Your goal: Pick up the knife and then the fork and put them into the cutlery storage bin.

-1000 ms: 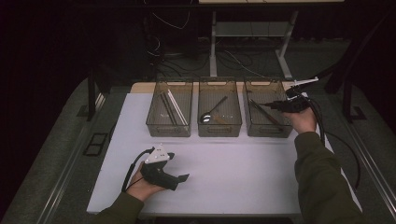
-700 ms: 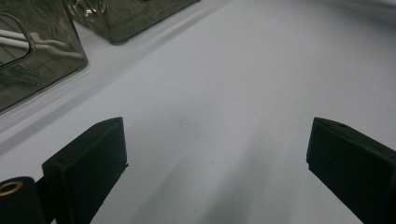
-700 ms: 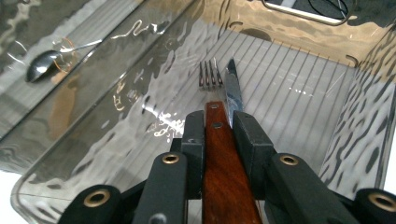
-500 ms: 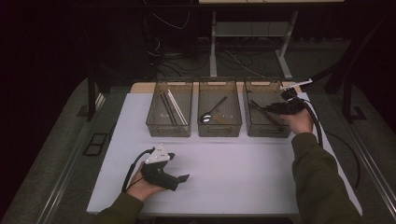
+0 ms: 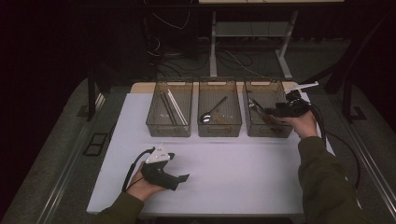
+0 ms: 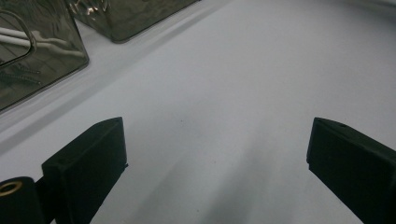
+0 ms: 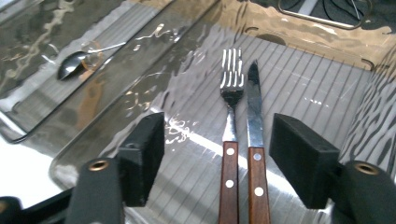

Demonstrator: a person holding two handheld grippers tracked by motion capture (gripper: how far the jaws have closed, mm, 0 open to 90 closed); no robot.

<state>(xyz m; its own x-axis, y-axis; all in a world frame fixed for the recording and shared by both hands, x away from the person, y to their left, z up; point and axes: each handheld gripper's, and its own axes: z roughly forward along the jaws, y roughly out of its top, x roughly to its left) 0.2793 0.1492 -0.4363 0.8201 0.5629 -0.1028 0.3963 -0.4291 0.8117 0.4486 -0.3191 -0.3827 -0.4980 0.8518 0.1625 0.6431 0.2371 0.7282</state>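
Right tongs [image 7: 217,156] newly parted; one fork [image 7: 230,140], one knife [image 7: 254,149].

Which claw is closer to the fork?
Right. The right claw hangs over the fork, open jaws either side; the left claw rests far off on the white mat.

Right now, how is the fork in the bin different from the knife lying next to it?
The fork ends in several thin prongs, while the knife ends in one flat blade with a single point. The fork narrows to a slim neck above its handle; the knife stays about the same width. The knife's tip reaches slightly less far than the fork's prongs. Both have brown wooden handles with metal rivets, and they lie side by side in the same clear bin.
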